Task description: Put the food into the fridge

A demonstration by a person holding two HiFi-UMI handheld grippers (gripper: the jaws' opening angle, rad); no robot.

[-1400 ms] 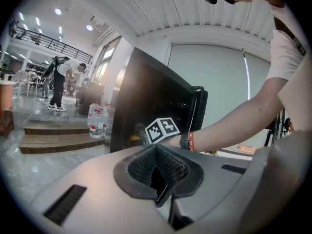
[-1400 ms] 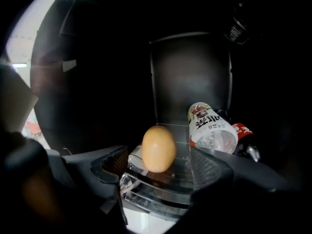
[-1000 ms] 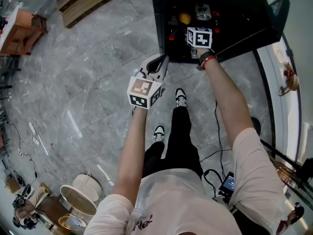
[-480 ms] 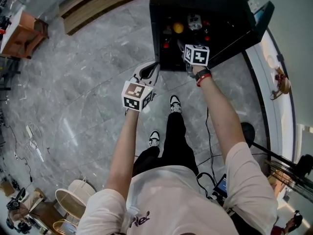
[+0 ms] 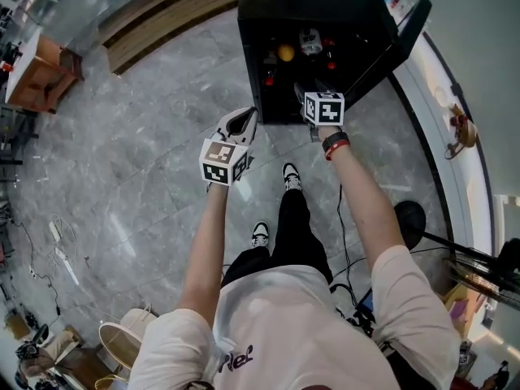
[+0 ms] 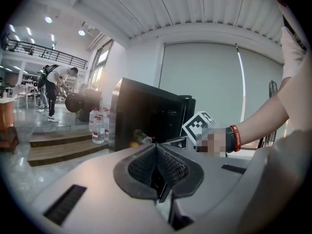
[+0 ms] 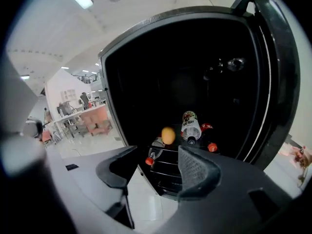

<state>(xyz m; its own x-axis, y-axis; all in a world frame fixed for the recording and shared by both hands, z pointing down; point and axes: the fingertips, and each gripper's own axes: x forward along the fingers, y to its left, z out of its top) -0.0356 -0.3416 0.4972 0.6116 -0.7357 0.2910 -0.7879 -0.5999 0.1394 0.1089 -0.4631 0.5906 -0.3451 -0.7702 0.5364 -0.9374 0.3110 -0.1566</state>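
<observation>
**Head view:** The black fridge (image 5: 309,6) stands at top centre on the grey floor (image 5: 138,153), with its door (image 5: 400,39) swung open to the right. A yellow fruit (image 5: 286,53) and bottles (image 5: 309,41) lie inside. The left claw (image 5: 241,123) is below-left of the fridge, and the right claw (image 5: 310,96) is at its opening.

**Left gripper view:** The jaws are pressed together with nothing between them. The fridge fills mid-frame.

**Right gripper view:** The jaws stand apart and empty and have just been closing. The fruit and bottles lie on the fridge's shelf (image 7: 165,165), at centre frame.
</observation>
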